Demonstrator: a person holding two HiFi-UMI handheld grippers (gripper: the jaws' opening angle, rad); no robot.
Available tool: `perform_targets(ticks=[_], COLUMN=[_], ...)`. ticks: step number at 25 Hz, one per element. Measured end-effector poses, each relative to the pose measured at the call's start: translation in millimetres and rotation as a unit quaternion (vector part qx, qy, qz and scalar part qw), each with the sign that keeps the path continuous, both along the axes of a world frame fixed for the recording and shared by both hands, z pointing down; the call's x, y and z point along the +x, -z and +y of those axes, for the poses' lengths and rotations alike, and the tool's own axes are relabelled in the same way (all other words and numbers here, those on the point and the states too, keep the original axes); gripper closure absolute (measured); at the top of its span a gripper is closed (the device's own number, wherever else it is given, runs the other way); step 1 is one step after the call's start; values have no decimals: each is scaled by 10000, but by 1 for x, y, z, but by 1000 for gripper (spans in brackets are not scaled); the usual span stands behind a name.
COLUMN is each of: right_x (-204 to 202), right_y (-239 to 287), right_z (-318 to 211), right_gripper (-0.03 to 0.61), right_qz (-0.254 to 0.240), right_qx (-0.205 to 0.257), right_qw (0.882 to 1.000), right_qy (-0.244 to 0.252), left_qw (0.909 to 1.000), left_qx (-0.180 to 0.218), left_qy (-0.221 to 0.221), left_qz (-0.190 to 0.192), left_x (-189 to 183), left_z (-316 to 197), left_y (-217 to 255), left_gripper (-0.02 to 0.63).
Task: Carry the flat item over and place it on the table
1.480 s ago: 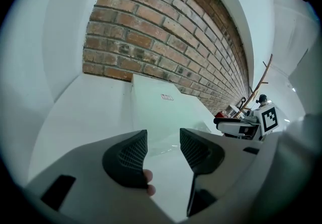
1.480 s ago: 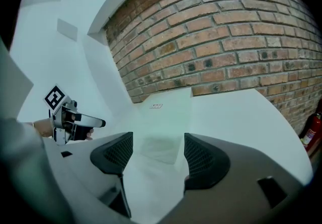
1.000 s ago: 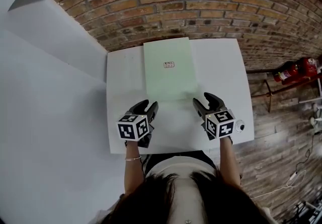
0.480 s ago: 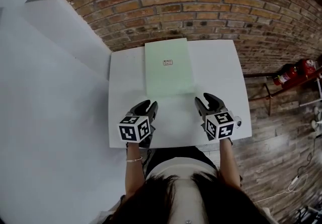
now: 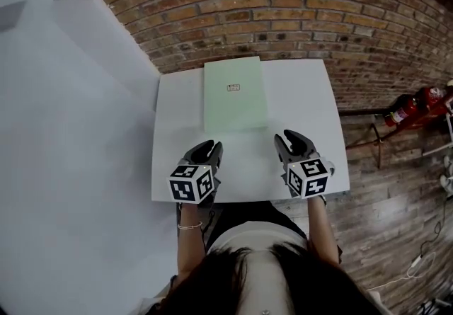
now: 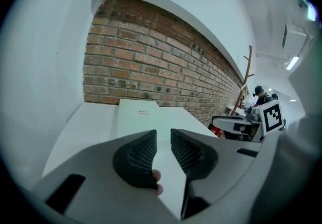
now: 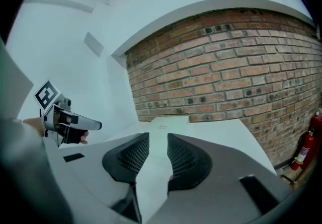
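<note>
The flat item (image 5: 235, 94), a pale green sheet with a small label, lies on the white table (image 5: 304, 108) with its far edge by the brick wall. My left gripper (image 5: 207, 149) hovers above the table's near edge, short of the sheet's near left corner. My right gripper (image 5: 291, 141) hovers short of the near right corner. Both sets of jaws have just been closing and stand narrowly apart with nothing between them. The left gripper view shows the sheet (image 6: 143, 117) beyond the left gripper (image 6: 163, 135). The right gripper view shows the sheet (image 7: 163, 123) past the right gripper (image 7: 158, 142).
A brick wall (image 5: 283, 16) backs the table and a white wall (image 5: 71, 129) closes the left side. A red fire extinguisher (image 5: 417, 102) lies on the wooden floor to the right. In the left gripper view a person (image 6: 259, 94) sits far off by a coat stand (image 6: 248, 67).
Both grippers have drawn back from the sheet toward the table's near edge and risen. Their jaws have narrowed. The sheet lies unmoved on the table.
</note>
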State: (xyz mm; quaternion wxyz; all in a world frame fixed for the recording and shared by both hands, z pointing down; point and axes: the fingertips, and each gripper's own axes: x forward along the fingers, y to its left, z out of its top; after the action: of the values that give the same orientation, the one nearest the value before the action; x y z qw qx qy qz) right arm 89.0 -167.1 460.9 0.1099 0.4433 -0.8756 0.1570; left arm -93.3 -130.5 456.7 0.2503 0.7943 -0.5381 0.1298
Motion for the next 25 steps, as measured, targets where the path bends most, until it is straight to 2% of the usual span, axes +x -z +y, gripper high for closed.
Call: perform_targets(ticks=[12,25], right_x=[16,9], right_y=[31,62], right_z=[8,42], right_gripper=[497,523], right_qz=[-167,-60], right_qx=[545,1000], right_qw=[9983,9944], right_qy=[-93,-351], left_qw=[9986,9950], left_qx=[488,982], left_qy=[12,-66], left_qz=[-213,-162], left_x=[21,9], left_z=[13,42], left_y=[31,56], left_gripper=[546,571])
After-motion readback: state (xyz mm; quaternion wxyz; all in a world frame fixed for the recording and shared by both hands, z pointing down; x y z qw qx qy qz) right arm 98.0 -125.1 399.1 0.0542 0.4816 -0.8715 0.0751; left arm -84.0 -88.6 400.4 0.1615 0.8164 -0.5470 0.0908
